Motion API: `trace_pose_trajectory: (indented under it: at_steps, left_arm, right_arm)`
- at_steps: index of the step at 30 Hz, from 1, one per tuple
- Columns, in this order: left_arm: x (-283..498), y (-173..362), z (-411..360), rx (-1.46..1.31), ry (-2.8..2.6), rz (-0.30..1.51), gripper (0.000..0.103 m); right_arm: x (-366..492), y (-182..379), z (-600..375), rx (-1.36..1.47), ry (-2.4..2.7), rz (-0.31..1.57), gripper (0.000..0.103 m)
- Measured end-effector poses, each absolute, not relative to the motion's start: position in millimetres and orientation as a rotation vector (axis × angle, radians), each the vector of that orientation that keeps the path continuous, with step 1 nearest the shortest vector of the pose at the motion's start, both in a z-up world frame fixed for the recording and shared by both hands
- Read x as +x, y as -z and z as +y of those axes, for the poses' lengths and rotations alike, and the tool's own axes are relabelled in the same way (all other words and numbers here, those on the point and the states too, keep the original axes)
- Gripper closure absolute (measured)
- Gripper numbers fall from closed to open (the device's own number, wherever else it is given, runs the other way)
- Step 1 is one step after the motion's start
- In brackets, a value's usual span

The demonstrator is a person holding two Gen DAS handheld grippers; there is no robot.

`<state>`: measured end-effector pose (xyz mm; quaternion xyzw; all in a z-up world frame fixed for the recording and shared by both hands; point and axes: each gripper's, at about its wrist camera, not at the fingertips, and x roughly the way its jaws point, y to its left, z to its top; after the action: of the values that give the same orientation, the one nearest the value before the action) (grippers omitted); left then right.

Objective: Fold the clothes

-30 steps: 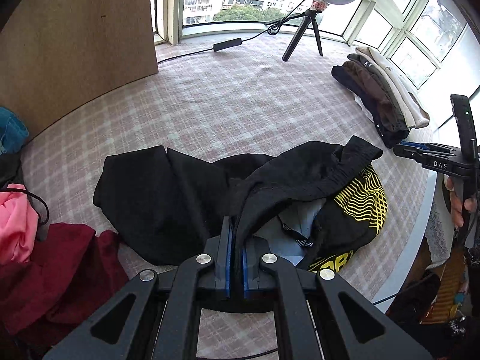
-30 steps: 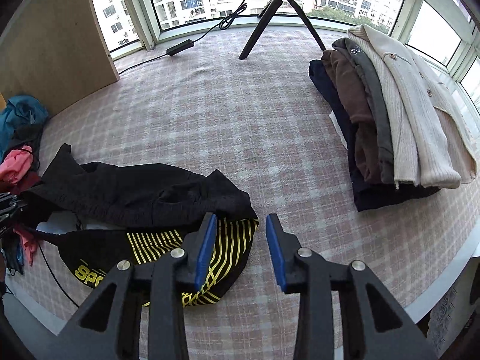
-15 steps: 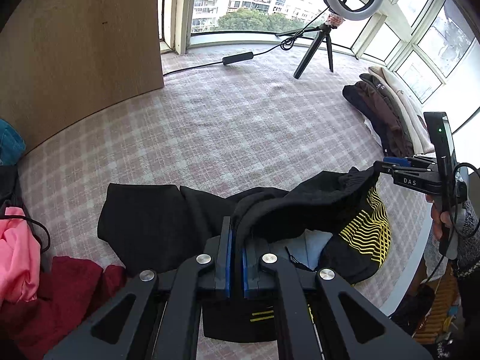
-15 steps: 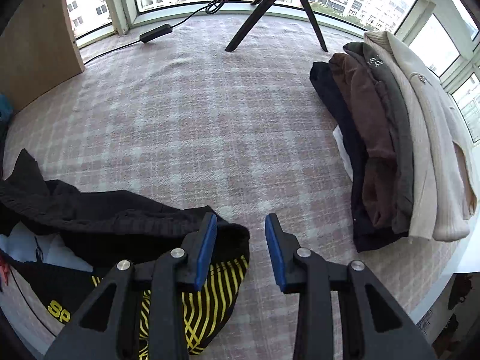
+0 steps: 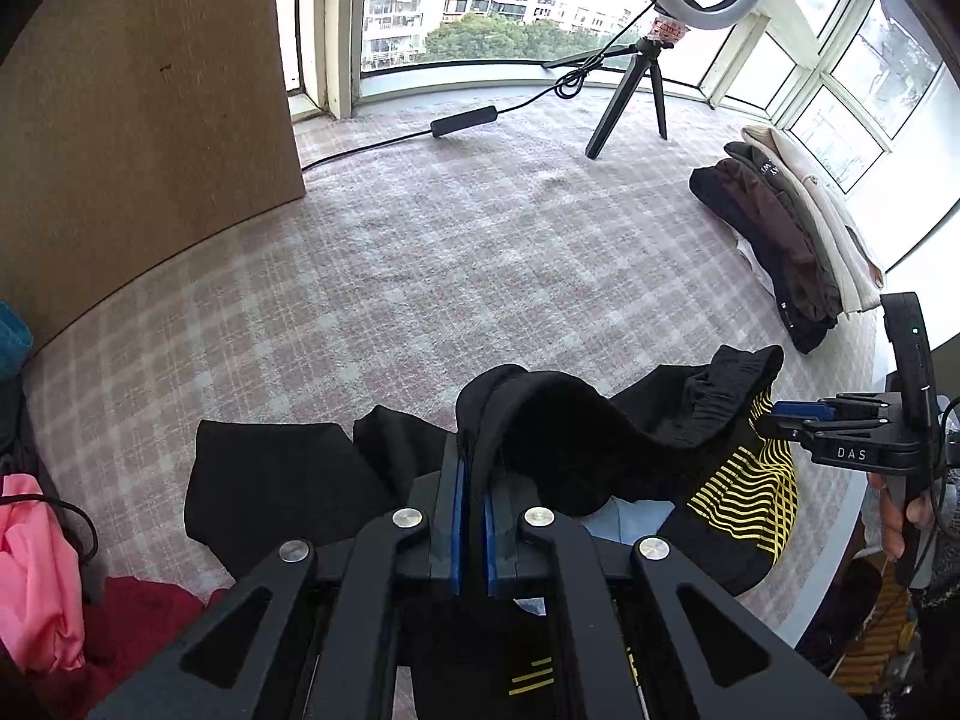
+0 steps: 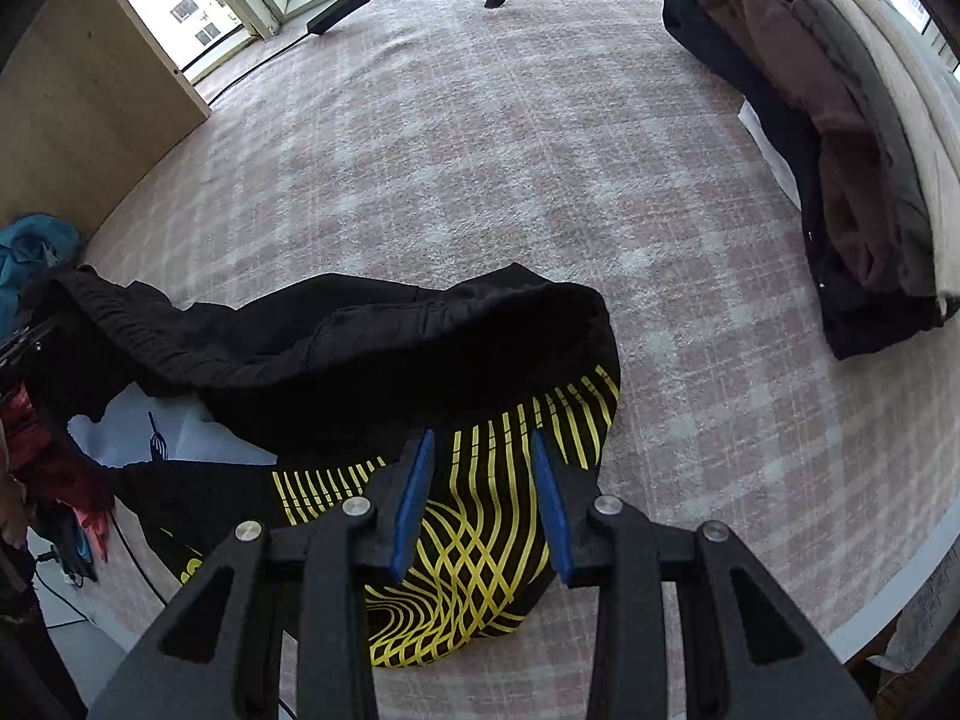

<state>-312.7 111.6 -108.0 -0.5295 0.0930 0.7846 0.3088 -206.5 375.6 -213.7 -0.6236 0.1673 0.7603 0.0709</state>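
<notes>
A black garment [image 5: 558, 432] with an elastic waistband lies crumpled on the checked cloth near the front edge, over a black garment with yellow lines [image 5: 744, 486]. My left gripper [image 5: 473, 480] is shut on a fold of the black garment and lifts it. In the right wrist view the black garment [image 6: 360, 348] spreads leftward and the yellow-lined garment [image 6: 480, 534] lies below my right gripper [image 6: 480, 450], which is open and empty above it. The right gripper also shows in the left wrist view [image 5: 786, 414], at the waistband's right end.
A stack of folded clothes [image 6: 840, 120] lies at the right. A ring-light tripod [image 5: 636, 90] and its cable stand at the back. A wooden board [image 5: 138, 120] is at the left. Pink and dark red clothes [image 5: 36, 570] lie at the left. The table edge [image 6: 870, 612] curves near.
My left gripper has lifted the black garment's fold higher. My right gripper has moved down and forward over the yellow-lined garment, still open.
</notes>
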Motion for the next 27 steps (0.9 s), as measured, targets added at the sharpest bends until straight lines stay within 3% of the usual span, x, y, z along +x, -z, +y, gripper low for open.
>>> trace_pose_trajectory:
  at_steps: [4,9,12,13,20,27]
  left_arm:
    - [-305,101,113,-1.368,-2.106,0.267,0.099]
    - [-297,91,111,-1.317,-2.167,0.323,0.099]
    - [-294,89,110,-1.301,-2.182,0.336,0.099]
    - [-293,88,110,-1.299,-2.184,0.337,0.099]
    - [-292,87,109,-1.288,-2.187,0.332,0.099]
    - [-296,74,97,-1.292,-2.196,0.250,0.099]
  right_arm:
    - [-219,229,378,-1.849,-2.216,0.530,0.068]
    - [-221,234,367,-1.848,-2.254,0.364,0.068]
    - [-215,231,370,-1.835,-2.297,0.368,0.095]
    - [-212,228,372,-1.828,-2.309,0.382,0.099]
    - [-185,184,389,-1.724,-2.454,0.420,0.100]
    - [-152,109,411,-1.433,-2.604,0.498,0.100]
